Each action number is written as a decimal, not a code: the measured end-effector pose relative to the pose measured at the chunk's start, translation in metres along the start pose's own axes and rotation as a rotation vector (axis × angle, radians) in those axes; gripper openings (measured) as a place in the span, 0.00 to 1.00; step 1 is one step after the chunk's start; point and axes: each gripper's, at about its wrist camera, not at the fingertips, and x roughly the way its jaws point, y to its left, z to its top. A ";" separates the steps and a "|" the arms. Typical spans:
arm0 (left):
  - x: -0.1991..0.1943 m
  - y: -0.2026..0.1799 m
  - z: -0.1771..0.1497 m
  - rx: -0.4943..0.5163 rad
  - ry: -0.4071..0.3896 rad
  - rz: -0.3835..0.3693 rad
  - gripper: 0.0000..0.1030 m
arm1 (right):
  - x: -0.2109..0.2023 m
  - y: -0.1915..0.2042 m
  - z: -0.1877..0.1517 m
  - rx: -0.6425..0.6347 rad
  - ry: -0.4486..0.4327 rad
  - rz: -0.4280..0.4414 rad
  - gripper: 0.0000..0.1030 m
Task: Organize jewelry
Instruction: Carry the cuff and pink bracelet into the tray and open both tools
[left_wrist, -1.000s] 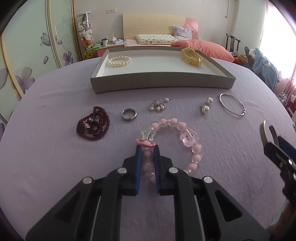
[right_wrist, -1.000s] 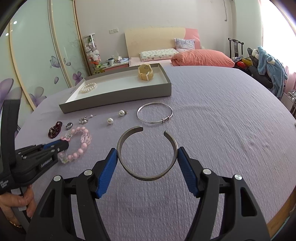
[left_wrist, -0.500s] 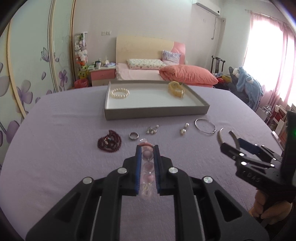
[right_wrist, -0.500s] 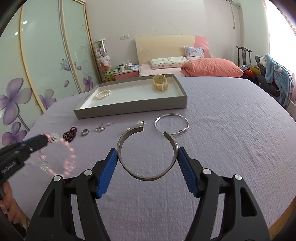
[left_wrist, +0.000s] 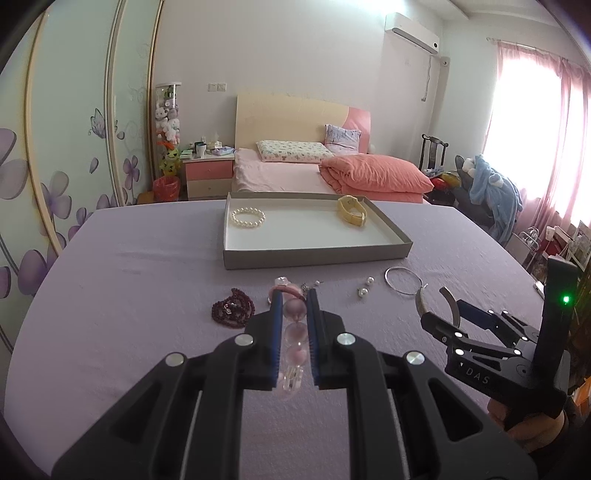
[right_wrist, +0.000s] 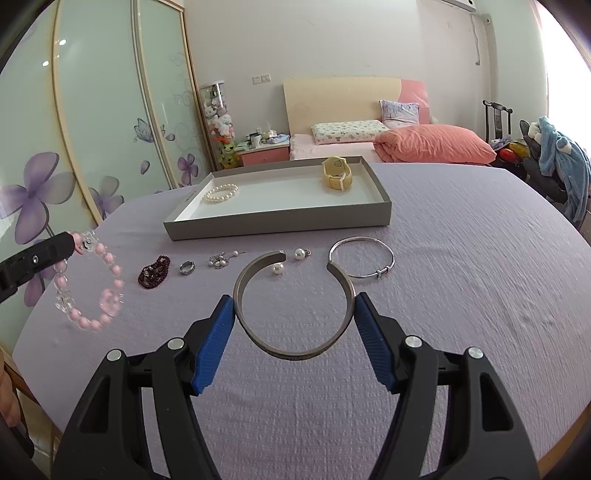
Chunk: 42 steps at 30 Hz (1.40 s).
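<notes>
Pink beads of a bracelet (right_wrist: 88, 284) hang clamped in the left gripper (left_wrist: 294, 306), clear of the worktop (right_wrist: 461, 266). The right gripper (right_wrist: 294, 314) has its jaws clamped on a steel cuff (right_wrist: 291, 347), short of the tray (right_wrist: 280, 223).

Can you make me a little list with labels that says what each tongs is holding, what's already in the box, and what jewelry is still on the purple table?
left tongs: shut on pink bead bracelet, which hangs in the air
right tongs: shut on open metal cuff, held by its sides
grey box: pearl bracelet, yellow watch
still on table: dark red beads, ring, small earring cluster, two pearl earrings, thin silver bangle
</notes>
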 end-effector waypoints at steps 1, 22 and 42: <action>-0.001 0.001 0.001 -0.002 -0.002 0.002 0.12 | -0.001 0.000 0.000 -0.001 0.000 0.001 0.66; 0.023 0.013 0.041 -0.021 -0.017 0.004 0.12 | 0.018 -0.005 0.058 -0.024 -0.031 -0.011 0.66; 0.161 0.032 0.130 -0.048 0.008 0.009 0.12 | 0.151 -0.034 0.141 -0.006 0.050 -0.035 0.66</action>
